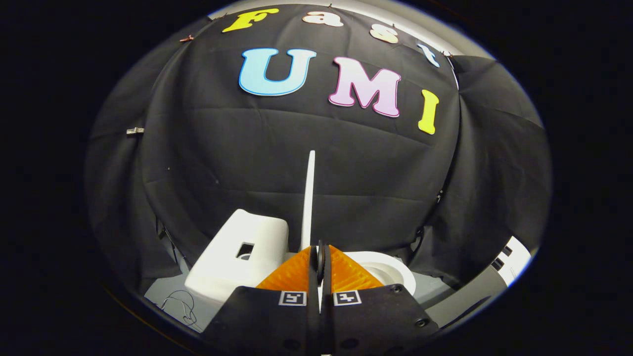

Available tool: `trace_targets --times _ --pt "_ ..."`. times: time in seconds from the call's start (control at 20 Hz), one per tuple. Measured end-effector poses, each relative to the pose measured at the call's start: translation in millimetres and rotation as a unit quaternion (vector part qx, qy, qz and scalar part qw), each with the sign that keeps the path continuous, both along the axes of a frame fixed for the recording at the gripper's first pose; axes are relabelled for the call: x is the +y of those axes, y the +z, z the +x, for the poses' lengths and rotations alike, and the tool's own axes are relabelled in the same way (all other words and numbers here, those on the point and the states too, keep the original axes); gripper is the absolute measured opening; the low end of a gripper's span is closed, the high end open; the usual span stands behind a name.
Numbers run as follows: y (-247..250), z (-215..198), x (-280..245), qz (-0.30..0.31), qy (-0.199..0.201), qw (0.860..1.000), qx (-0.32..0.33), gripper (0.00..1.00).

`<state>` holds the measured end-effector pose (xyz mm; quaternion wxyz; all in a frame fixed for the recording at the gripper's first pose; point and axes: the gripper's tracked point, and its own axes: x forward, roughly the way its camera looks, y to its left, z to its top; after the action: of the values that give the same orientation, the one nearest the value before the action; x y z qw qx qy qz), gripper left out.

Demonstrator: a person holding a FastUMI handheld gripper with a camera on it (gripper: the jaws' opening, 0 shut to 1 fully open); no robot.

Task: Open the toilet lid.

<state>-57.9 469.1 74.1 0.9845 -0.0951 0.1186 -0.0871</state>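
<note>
Toilet lid (309, 198) being held upright, edge-on at frame centre, pinched between orange fingers (292, 274) of gripper (320, 262); tank (232, 257) lower left, bowl (390, 272) lower right.

The toilet lid (308, 198) stands upright on edge, rising from between the tips of the tongs (320, 257), whose two fingers are closed against its lower rim, one on each side. The tank (232, 257) sits to the left of the lid, the bowl (390, 272) to its right. All rest on the counter (170, 296), in front of the booth's wall.
</note>
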Motion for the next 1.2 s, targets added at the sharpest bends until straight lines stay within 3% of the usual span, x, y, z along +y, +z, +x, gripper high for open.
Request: trace_targets --times 0.2,0.55,1.2 --pt "-4.3 1.4 31.1 -0.007 0.022 1.000 0.001 0.05" --pt "-13.4 1.3 61.0 -0.023 0.028 0.999 0.004 0.06" --pt "-20.1 3.7 78.3 -0.031 0.045 0.998 0.008 0.07"
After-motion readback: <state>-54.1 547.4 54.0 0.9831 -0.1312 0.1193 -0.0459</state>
